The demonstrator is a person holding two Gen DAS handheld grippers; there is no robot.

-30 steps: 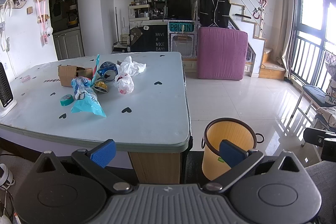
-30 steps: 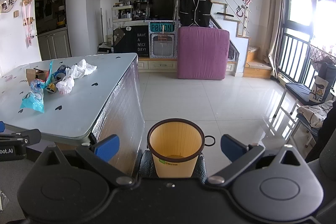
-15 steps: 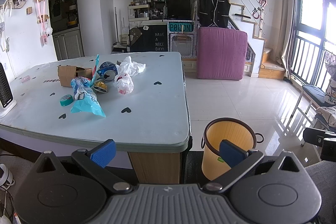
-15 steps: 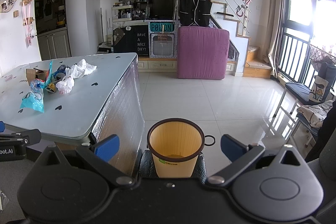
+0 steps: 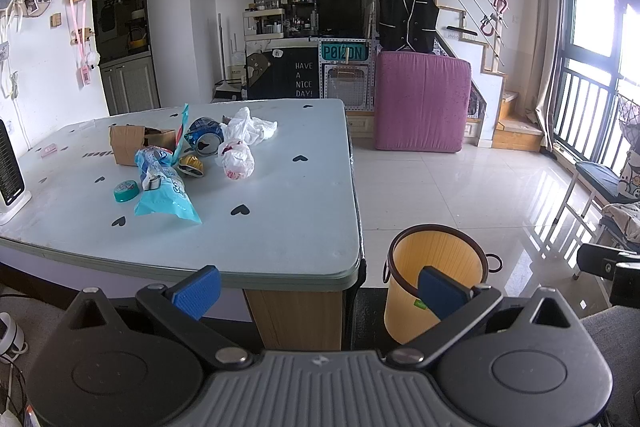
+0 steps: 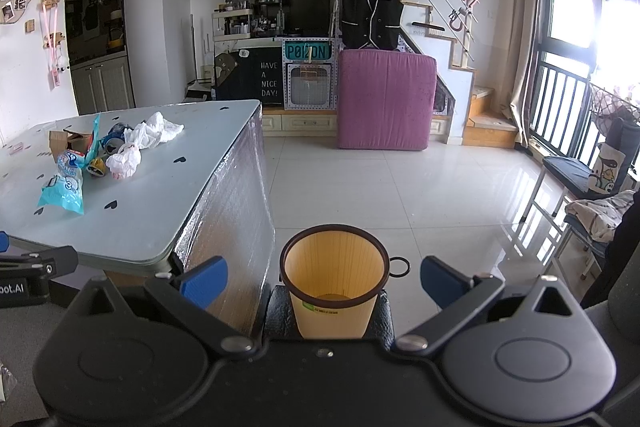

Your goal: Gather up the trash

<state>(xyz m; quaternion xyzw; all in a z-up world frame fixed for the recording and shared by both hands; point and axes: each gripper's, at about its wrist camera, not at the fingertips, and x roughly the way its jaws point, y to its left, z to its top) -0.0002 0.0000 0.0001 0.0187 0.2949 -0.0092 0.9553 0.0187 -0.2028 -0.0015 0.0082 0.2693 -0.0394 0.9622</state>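
Observation:
Trash lies in a cluster on the pale table [image 5: 280, 227]: a light blue plastic bag [image 5: 162, 187], a cardboard box [image 5: 128, 143], a crushed blue can [image 5: 204, 141], a gold can [image 5: 191, 165], a knotted white bag [image 5: 236, 161], crumpled white plastic [image 5: 250, 125] and a teal lid [image 5: 126, 190]. An orange waste bin [image 6: 334, 281] stands on the floor by the table's near right corner. My left gripper [image 5: 318, 293] is open before the table edge, holding nothing. My right gripper [image 6: 324, 279] is open, its fingers either side of the bin in view, well short of it.
A black-and-white device [image 5: 10, 173] stands at the table's left edge. A purple mattress [image 6: 384, 99] leans by the stairs. A chair with fabric [image 6: 592, 203] sits by the window at right. Tiled floor [image 6: 420, 187] stretches beyond the bin.

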